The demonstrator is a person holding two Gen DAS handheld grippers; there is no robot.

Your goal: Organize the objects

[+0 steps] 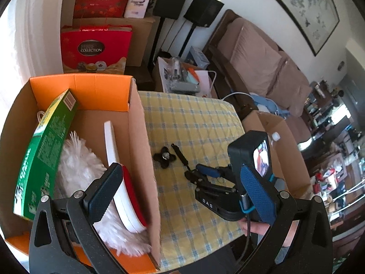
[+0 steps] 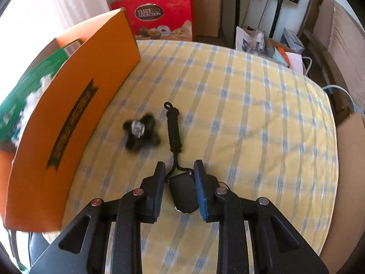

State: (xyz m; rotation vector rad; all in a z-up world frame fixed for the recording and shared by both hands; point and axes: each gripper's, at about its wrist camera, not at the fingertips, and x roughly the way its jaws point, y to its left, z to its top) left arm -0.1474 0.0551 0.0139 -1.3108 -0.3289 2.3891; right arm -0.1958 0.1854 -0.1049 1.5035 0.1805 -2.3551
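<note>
Right now the right gripper point(image 2: 179, 171) straddles the black key fob point(image 2: 183, 194) on the checked cloth point(image 2: 251, 114) — jaws apart, cord running to twelve o'clock; the left gripper point(image 1: 182, 182) hangs wide open.

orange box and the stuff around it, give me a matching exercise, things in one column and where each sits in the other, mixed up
Things:
1. green carton
2. white duster
3. black fidget spinner
4. black clip with braided cord

Places:
a. between the right gripper's fingers
b. on the checked cloth beside the orange box
c. leaning along the far-left inside wall of the box
d. lying on the box floor

Pairs: 1-c, 2-d, 3-b, 4-a
</note>
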